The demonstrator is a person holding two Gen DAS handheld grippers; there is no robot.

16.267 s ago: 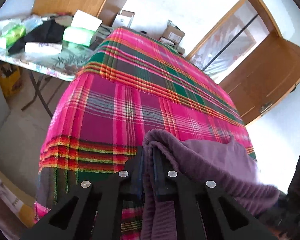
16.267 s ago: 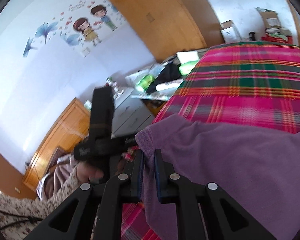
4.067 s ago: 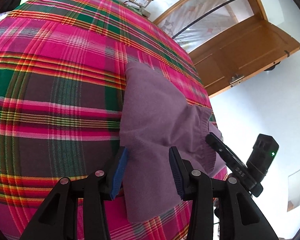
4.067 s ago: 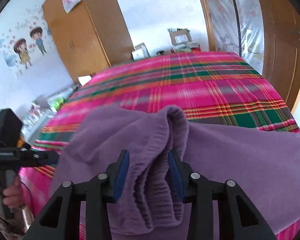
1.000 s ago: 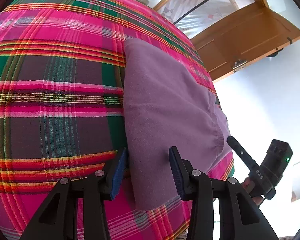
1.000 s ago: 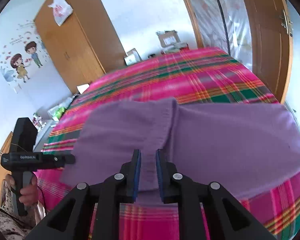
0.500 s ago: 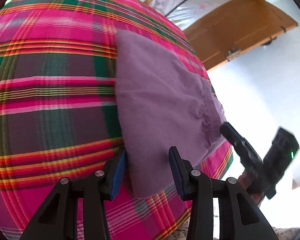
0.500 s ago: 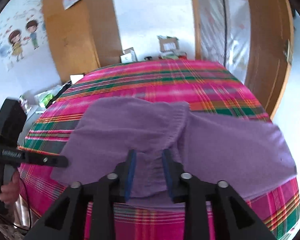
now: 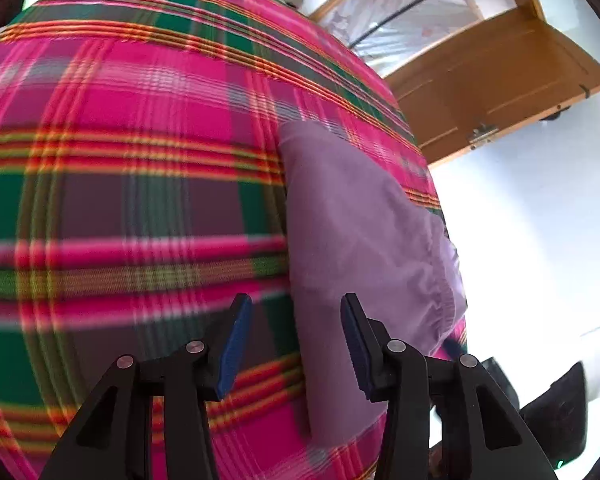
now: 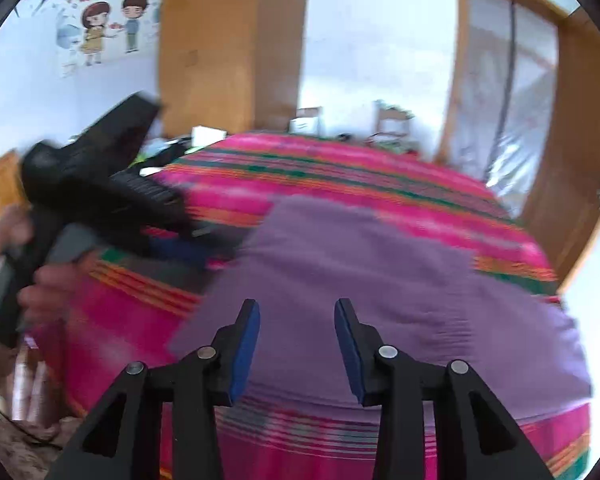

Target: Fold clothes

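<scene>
The purple clothes [image 9: 352,240] lie flat on the bed [image 9: 140,160], near its edge, on the pink and green checked blanket [image 10: 340,172]. Nothing holds them now.

The left gripper [image 9: 296,336] has its jaws wide open, just as half a second ago. It hangs over the near edge of the clothes and does not touch them. One blue pad [image 9: 236,336] is over the blanket and the other is over the purple cloth.

The right gripper [image 10: 296,340] has changed more. One second ago its jaws were nearly shut on a fold of the cloth. Half a second ago they were part way open. Now they are wide open and empty, and the gripper has pulled back from the clothes. The bump in the middle of the cloth looks flatter than before.

In the right wrist view the left gripper is big and close on the left side, held by a hand [image 10: 48,284]. Before, it was small and lower down. The picture is blurry.
</scene>
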